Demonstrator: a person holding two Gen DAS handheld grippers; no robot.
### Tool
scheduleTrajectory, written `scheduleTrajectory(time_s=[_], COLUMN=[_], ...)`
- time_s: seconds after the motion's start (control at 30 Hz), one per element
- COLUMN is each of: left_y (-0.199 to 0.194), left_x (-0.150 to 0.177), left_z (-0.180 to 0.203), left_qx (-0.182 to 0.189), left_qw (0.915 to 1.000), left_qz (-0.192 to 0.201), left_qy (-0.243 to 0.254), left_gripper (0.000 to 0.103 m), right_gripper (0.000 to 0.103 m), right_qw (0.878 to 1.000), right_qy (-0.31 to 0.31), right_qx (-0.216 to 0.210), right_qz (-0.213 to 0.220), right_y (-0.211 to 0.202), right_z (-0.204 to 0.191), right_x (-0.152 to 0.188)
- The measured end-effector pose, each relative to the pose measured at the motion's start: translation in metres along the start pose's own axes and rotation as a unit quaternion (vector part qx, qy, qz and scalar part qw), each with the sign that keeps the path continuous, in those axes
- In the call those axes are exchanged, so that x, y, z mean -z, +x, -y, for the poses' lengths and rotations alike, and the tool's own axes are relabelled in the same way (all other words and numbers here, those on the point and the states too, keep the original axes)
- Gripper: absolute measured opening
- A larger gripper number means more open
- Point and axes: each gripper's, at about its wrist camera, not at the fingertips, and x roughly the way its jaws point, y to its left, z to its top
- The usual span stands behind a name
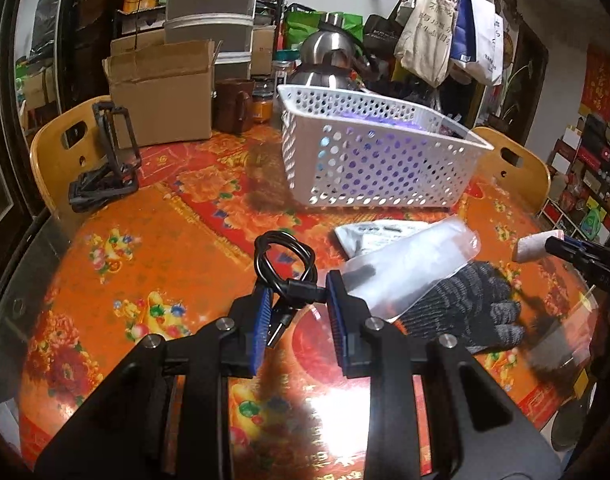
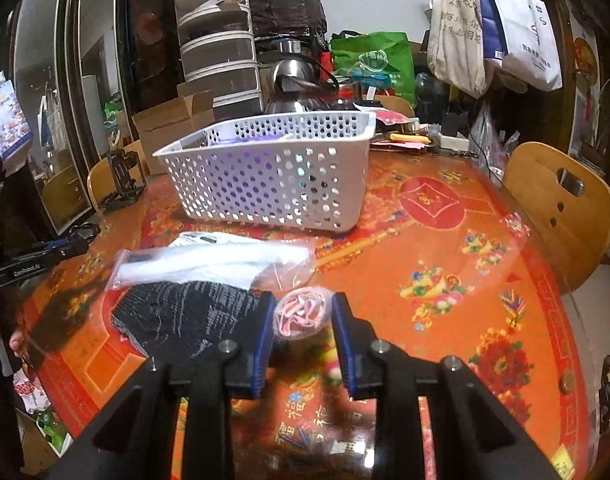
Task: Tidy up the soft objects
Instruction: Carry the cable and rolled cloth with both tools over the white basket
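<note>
The left hand-held gripper (image 1: 297,304) is pinching a coiled black cable (image 1: 283,262) between its blue pads, holding it clear above the table (image 1: 145,248), probably so it can be carried over to the white basket (image 1: 369,152) standing further back. The right hand-held gripper (image 2: 301,316) is squeezing a small pink bundle of cloth (image 2: 303,312), also lifted off the table and likely bound for the same basket. A dark knitted glove (image 2: 185,320) and a clear plastic bag (image 2: 213,262) are lying on the table between the two hand-held grippers, waiting their turn. Something purple is showing through the basket's holes, but what it is I cannot tell. The cable's far end is hanging behind the left pad, partly hidden. The bag's contents are blurred by glare.
</note>
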Motion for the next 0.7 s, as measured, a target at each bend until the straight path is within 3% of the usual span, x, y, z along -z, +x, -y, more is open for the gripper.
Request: scheduleTrajectory(time_s=[0.2,0.4,0.7], left_y=[-0.012,-0.008,0.058], left_x=[-0.035,-0.094,-0.198], left_z=[0.015,0.028,0.038], left_qx=[0.011,0.028,0.053], left_qw=[0.9998,0.9992,0.9985], left_qz=[0.017,0.028,-0.013], left_qy=[0.007,0.002,-0.008], left_gripper=[0.025,0.025,0.025], right_gripper=[0.027,0.026,0.026], right_qw=[1.000,0.999,1.000], right_qy=[-0.005,-0.013,-0.016], right_qx=[-0.001,0.003,0.007], right_qz=[0.016,0.035,0.016], right_y=[-0.015,-0.022,0.029], right_z=[0.002,0.003,-0.001], right_x=[-0.028,-0.084,-0.179])
